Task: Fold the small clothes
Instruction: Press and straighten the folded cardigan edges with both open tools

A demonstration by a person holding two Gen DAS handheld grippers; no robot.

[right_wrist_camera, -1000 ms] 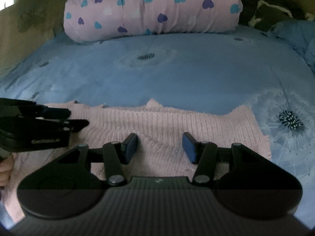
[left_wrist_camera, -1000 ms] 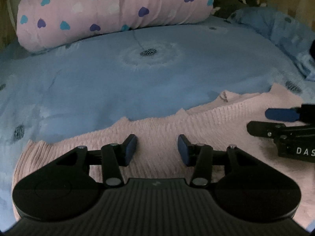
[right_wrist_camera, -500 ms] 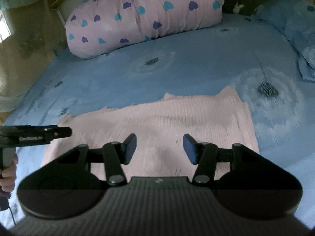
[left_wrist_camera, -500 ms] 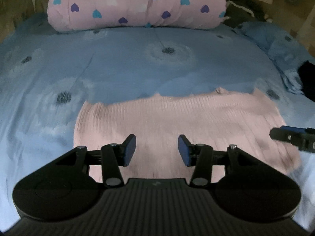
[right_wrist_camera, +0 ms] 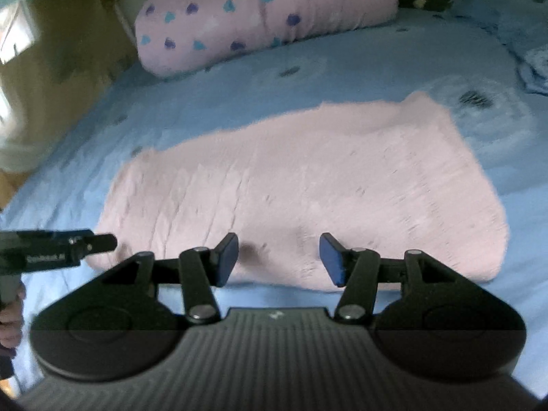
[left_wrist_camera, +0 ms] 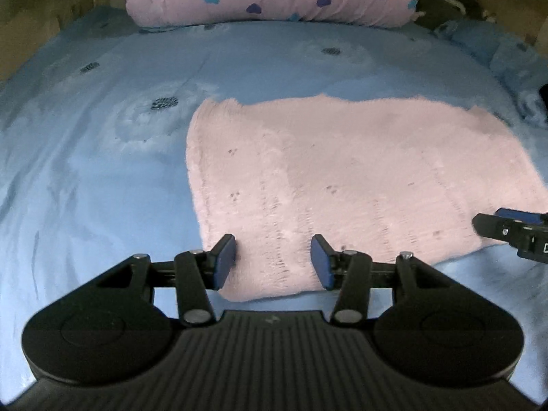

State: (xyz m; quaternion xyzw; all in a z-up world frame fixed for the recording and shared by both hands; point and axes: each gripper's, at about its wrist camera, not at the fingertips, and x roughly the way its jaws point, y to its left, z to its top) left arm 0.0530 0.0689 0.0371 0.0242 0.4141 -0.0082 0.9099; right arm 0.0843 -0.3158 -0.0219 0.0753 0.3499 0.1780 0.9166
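Looking along the left gripper (left_wrist_camera: 273,260), the pink knit garment (left_wrist_camera: 342,178) lies flat on the blue bedsheet (left_wrist_camera: 102,171), spreading from the jaws toward 12 and 2 o'clock. Its long axis runs from 9 to 3 o'clock. The near hem sits just under the fingertips, and its left edge falls roughly in line with the left finger. The jaws stand parted with nothing between them, above the cloth and not on it. The right gripper (left_wrist_camera: 507,227) pokes in at 3 o'clock, over the garment's right end.

From the right gripper (right_wrist_camera: 278,260), the same garment (right_wrist_camera: 308,178) stretches from 9 toward 2 o'clock, with its near hem right below the jaws, which are likewise released and empty. The left gripper (right_wrist_camera: 61,246) enters at 9 o'clock by the garment's left end, with a hand (right_wrist_camera: 12,322) below it. Each gripper looks nearest to its own end, so a fold would likely start from both.
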